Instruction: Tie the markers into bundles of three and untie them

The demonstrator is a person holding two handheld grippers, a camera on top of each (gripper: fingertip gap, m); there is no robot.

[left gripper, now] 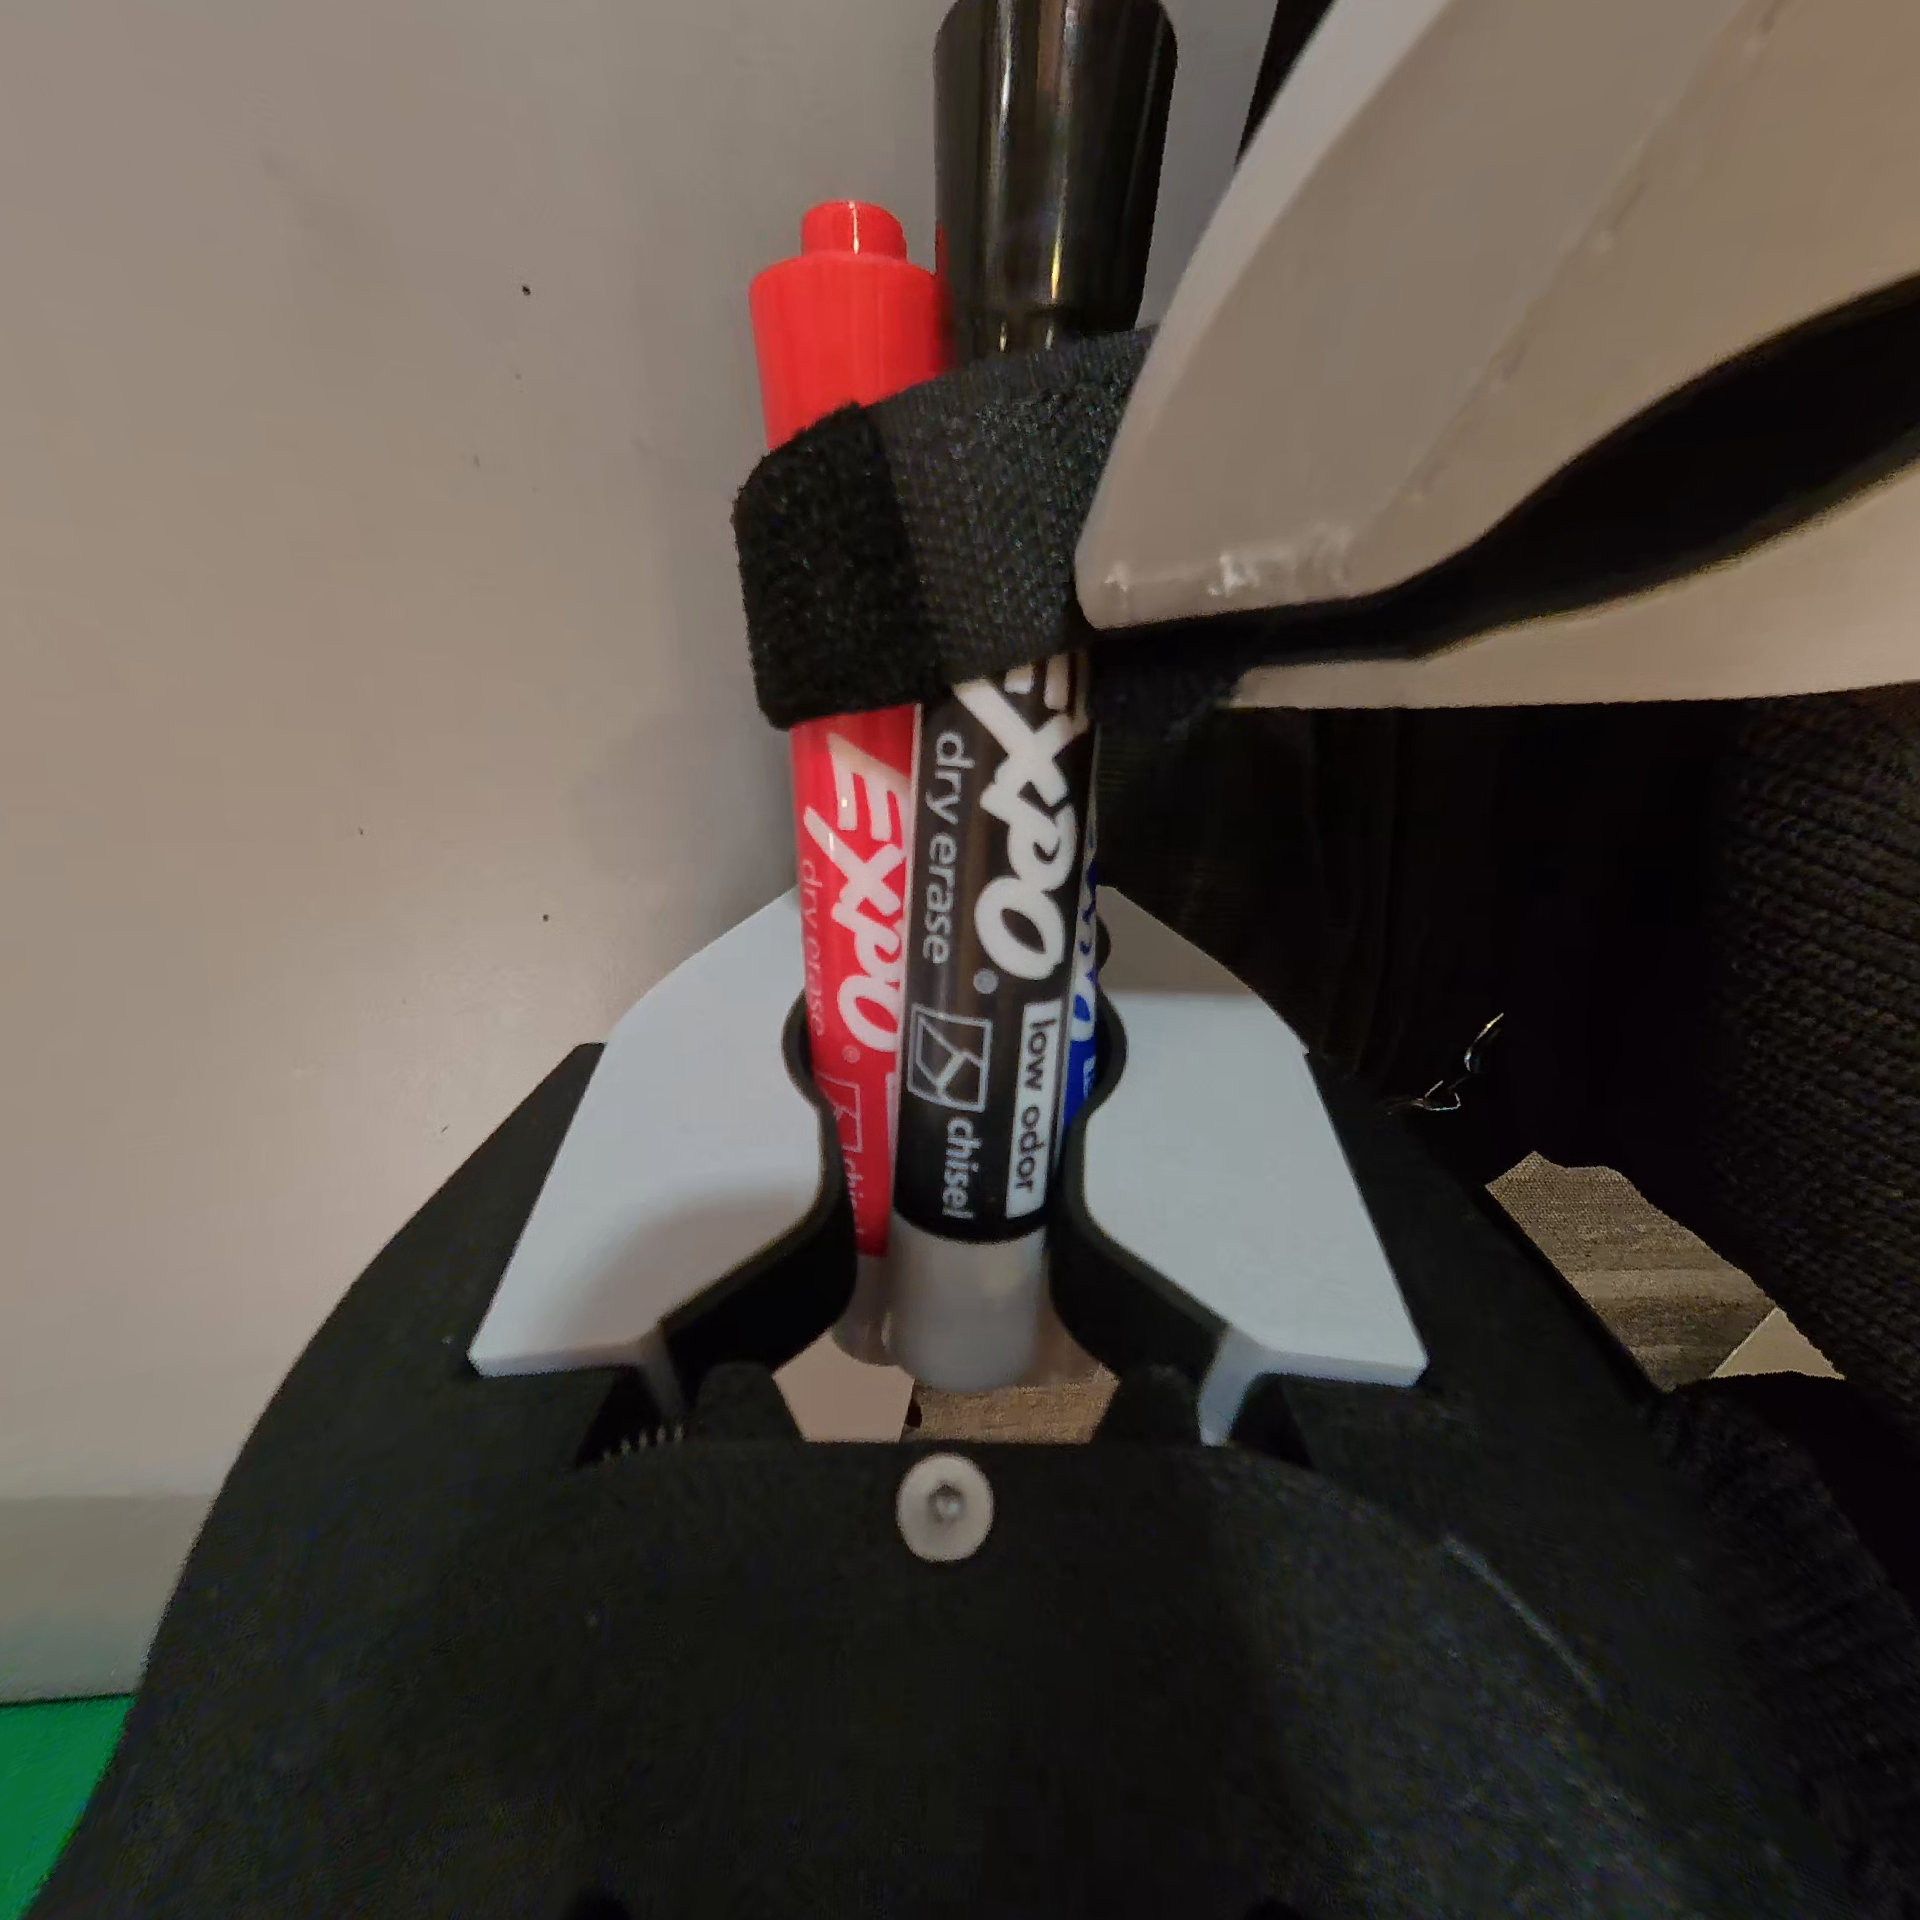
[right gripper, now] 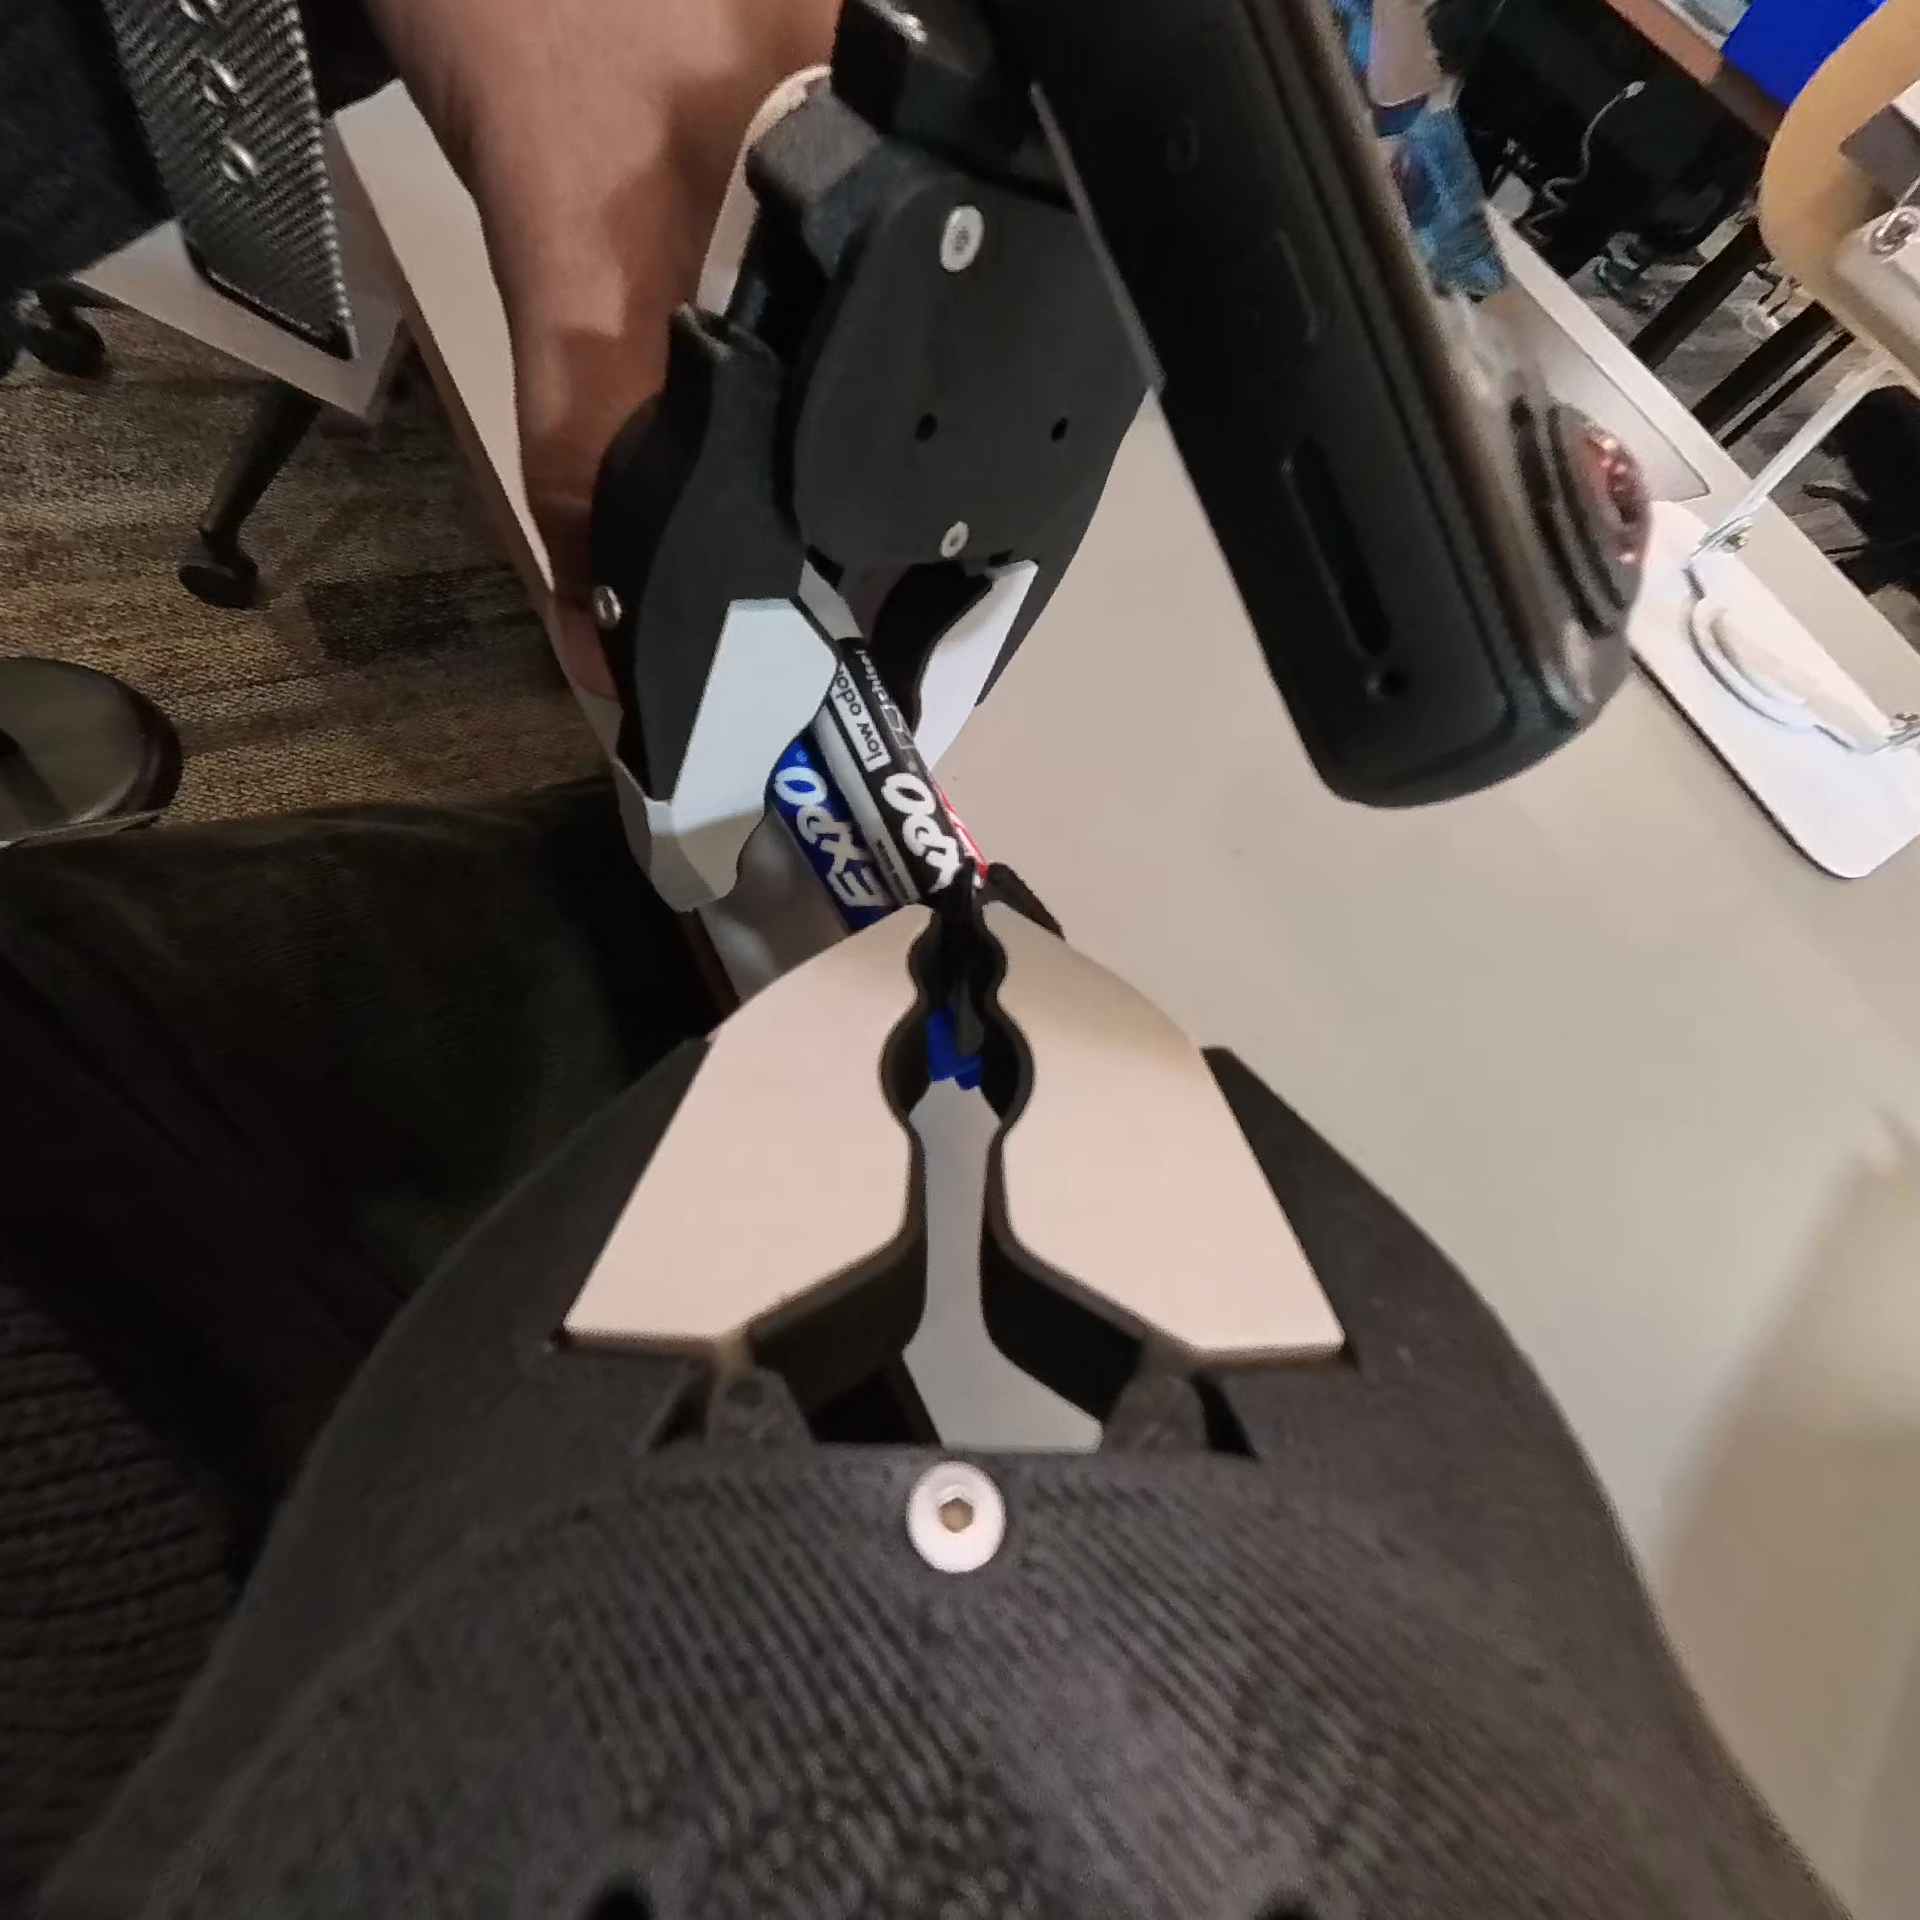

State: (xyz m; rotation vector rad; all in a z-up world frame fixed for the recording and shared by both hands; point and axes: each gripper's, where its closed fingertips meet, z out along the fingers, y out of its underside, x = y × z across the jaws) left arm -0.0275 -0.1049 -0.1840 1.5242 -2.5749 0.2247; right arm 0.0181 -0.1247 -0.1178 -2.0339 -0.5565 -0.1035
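Observation:
My left gripper (left gripper: 951, 935) is shut on a bundle of three markers: a red marker (left gripper: 842, 416), a black marker (left gripper: 987, 935) and a blue marker (left gripper: 1081, 997), mostly hidden behind the black one. A black hook-and-loop strap (left gripper: 904, 551) wraps around them above the fingers. My right gripper (right gripper: 956, 966) is shut on the strap's free end (right gripper: 961, 935), right beside the bundle. Its white fingers (left gripper: 1403, 364) come in from the upper right in the left wrist view. The left gripper (right gripper: 842, 790) with the blue (right gripper: 831, 842) and black (right gripper: 894, 769) markers shows in the right wrist view.
A white table (right gripper: 1455, 1143) lies below and to the right. A black device (right gripper: 1351, 416) is mounted on the left gripper. A white stand base (right gripper: 1818, 748) sits at the far right. A person's hand (right gripper: 582, 208) and dark-clothed leg (right gripper: 260, 987) are at left, over carpet (right gripper: 312, 520).

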